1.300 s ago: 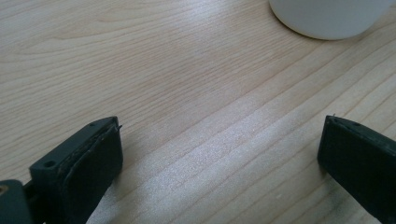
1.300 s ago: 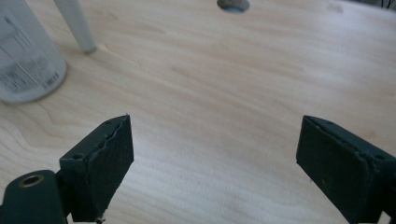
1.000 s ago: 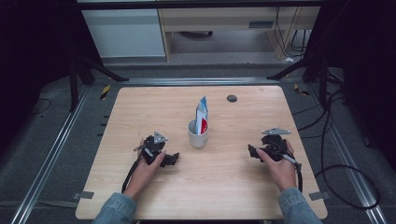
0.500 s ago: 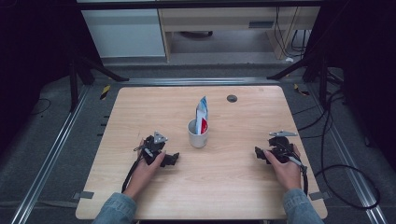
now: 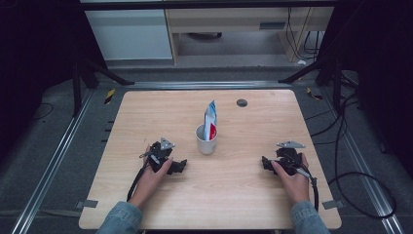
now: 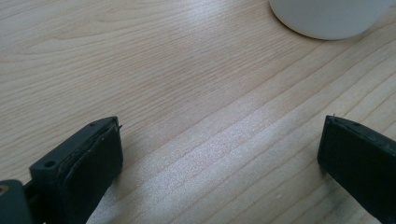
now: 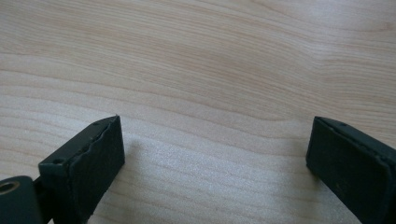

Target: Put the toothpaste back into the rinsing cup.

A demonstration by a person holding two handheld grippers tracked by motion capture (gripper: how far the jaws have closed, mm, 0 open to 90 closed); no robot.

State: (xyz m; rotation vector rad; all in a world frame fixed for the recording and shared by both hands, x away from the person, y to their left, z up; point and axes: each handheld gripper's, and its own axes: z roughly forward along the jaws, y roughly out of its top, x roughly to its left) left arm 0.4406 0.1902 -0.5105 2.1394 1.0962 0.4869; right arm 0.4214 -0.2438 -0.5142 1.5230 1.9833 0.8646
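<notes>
Cup mid-table, tube in it; left gripper left, right gripper right.

Grippers: two, the left gripper and the right gripper, one in each hand.
Hands: two, the left hand and the right hand.
Cups: one white cup, between both grippers, nearer the left gripper.
Tubes: one tube, standing in the cup.
Tables: one wooden table, under both grippers.

High cam overhead, faces fwd-down; tool cams skim table close.
</notes>
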